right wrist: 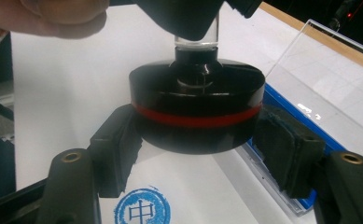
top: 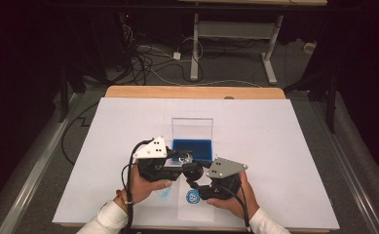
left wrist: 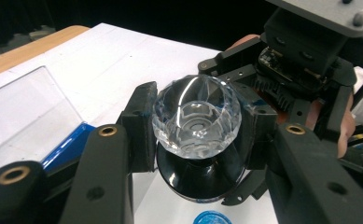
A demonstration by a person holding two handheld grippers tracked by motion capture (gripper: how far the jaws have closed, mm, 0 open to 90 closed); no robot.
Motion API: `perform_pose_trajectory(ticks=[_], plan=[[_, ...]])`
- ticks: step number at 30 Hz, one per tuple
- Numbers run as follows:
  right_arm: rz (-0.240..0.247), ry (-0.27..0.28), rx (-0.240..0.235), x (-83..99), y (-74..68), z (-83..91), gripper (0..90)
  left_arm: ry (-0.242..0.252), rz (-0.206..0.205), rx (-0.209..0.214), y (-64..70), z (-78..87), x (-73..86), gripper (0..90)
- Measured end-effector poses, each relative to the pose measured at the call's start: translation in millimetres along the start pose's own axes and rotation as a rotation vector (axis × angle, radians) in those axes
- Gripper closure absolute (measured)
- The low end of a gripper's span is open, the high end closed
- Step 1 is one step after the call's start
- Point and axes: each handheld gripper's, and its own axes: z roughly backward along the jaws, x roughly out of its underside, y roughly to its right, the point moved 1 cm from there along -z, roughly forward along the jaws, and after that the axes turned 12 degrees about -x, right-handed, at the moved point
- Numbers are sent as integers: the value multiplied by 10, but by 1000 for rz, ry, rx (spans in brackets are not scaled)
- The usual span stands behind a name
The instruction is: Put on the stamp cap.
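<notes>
1. Gripping from both ends, the two tools hold one stamp (top: 191, 168) in the air above the white sheet (top: 274, 146), just in front of the blue ink pad (top: 192, 147).
2. Left gripper (left wrist: 195, 123): the jaws are clamped on the clear faceted knob (left wrist: 196, 119) at the top of the stamp, one black pad (left wrist: 142, 126) pressed against each side of it.
3. Right gripper (right wrist: 202, 144): the jaws are clenched on the round black base (right wrist: 198, 114), which carries a red band (right wrist: 195, 120); the pads meet it at its left and right edges.
4. Axis: the stamp stands roughly upright, knob up and base down, so its long axis runs vertically between the two grips. Upper grip belongs to the left hand, lower grip to the right.
5. Outward from the base: a blue round print (right wrist: 142, 210) already lies on the sheet, below and toward the person. The ink pad sits just beyond the stamp, in an open case with its clear lid (top: 192, 127) raised.
6. Judgement: the next move turns on this vertical line. Lowering straight down would land the base on bare sheet beside the print; reaching the pad requires travel away from the person.
</notes>
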Motion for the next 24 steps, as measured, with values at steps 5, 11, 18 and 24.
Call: perform_pose_trajectory(ticks=[5, 11, 18, 24], plan=[[-1, -10, -6, 15, 2, -19, 312, 12, -1, -4, -6, 36, -28, 548], [6, -20, 2, 20, 7, -17, 263, 13, -5, -27, -28, 73, -38, 548], [12, -38, 12, 64, 13, -12, 265, 11, -15, -52, -42, 132, -60, 548], [32, -38, 30, 97, 20, 51, 261, -7, -30, -84, -53, 161, -42, 548]])
